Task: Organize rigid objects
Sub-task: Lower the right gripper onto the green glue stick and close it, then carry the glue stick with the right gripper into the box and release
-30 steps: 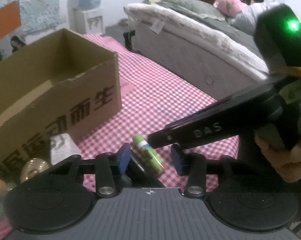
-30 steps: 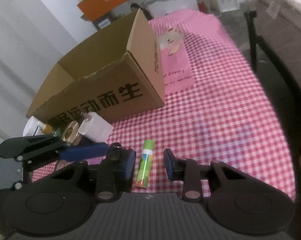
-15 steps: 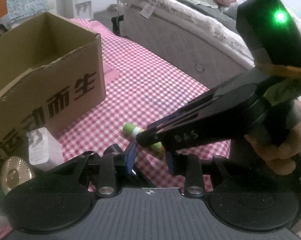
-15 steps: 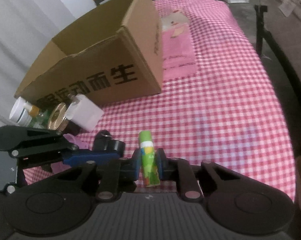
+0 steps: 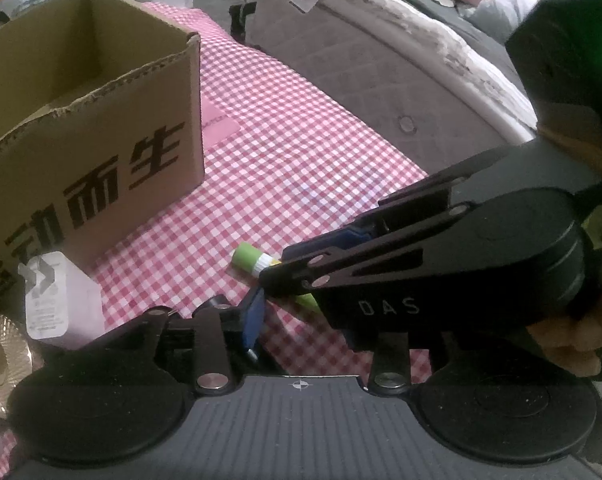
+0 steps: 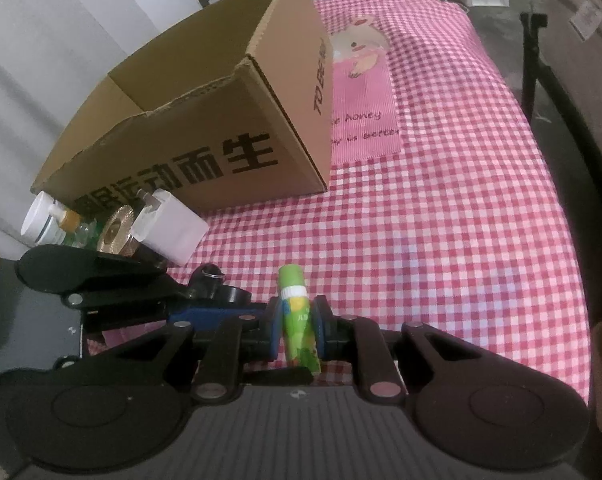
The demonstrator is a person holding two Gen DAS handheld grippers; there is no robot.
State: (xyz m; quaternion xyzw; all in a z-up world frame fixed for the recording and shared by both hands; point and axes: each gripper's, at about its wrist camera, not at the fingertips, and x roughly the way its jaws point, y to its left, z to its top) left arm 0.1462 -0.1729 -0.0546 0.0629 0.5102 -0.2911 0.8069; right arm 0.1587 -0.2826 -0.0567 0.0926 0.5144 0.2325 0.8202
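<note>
Green glue stick [image 6: 298, 322] clamped between right tongs [image 6: 297, 330].

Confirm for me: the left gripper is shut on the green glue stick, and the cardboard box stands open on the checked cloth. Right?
Not quite. The right gripper, not the left, is shut on the green glue stick; the right wrist view shows it between the blue pads. The cardboard box does stand open on the checked cloth.
</note>
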